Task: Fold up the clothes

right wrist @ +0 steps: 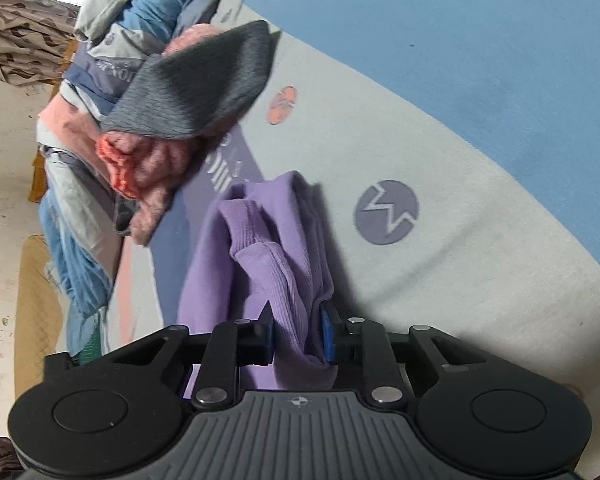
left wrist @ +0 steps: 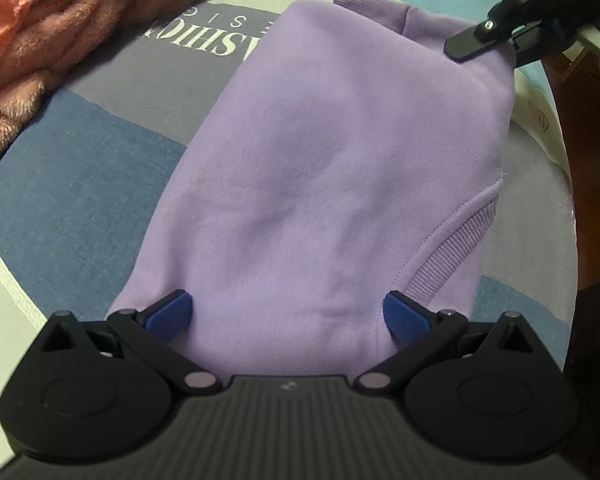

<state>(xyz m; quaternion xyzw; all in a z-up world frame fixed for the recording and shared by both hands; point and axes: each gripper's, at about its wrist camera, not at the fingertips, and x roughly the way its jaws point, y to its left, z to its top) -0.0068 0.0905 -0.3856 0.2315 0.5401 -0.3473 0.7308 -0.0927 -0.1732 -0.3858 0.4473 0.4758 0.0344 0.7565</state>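
Right tool (right wrist: 296, 336) pinched on the purple sweatshirt's (left wrist: 340, 168) ribbed edge, upper right of left view, ready to pull a fold. Left tool (left wrist: 288, 316) wide open, straddling its near end, gripping nothing. Garment lies mid-frame on the bed (left wrist: 80, 168).

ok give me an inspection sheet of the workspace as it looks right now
surface: printed bedsheet, grey and blue with logos
job's things: purple sweatshirt folded on the sheet, one end lifted
clutter: pink fleece under a grey garment, off to the side; heap of bedding behind
grippers: left gripper open, pads either side of the sweatshirt's near end; right gripper shut on its far edge
cables: nothing seen
surroundings: pale floor, patterned curtain
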